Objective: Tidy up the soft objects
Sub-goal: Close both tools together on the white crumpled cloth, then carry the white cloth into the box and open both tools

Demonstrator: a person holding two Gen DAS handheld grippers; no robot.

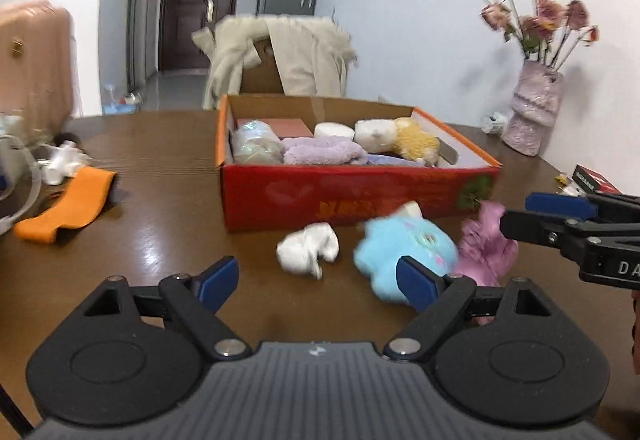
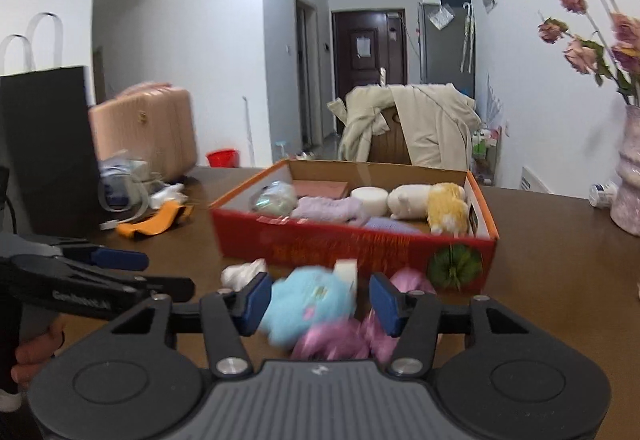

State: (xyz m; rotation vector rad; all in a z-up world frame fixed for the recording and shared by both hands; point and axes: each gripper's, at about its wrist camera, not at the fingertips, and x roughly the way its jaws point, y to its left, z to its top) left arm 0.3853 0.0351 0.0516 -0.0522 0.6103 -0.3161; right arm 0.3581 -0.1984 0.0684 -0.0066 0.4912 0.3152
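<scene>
A red cardboard box (image 1: 352, 195) (image 2: 360, 248) on the brown table holds several soft things: a purple towel (image 1: 320, 153), a white roll (image 1: 334, 129), a white and yellow plush (image 1: 400, 137). In front of it lie a white cloth (image 1: 308, 252) (image 2: 240, 274), a light blue plush (image 1: 408, 244) (image 2: 308, 300) and a pink fluffy piece (image 1: 486, 252) (image 2: 340, 336). My left gripper (image 1: 318, 282) is open, just short of the white cloth. My right gripper (image 2: 318, 304) (image 1: 516, 215) is open, its jaws on either side of the blue plush, with the pink piece beneath.
An orange band (image 1: 66, 205) (image 2: 154, 224) and white cables (image 1: 24, 175) lie at the left. A black bag (image 2: 44, 147) stands there. A vase of dried flowers (image 1: 534, 111) (image 2: 628, 175) stands at the right. A chair with a beige coat (image 1: 280, 55) is behind the table.
</scene>
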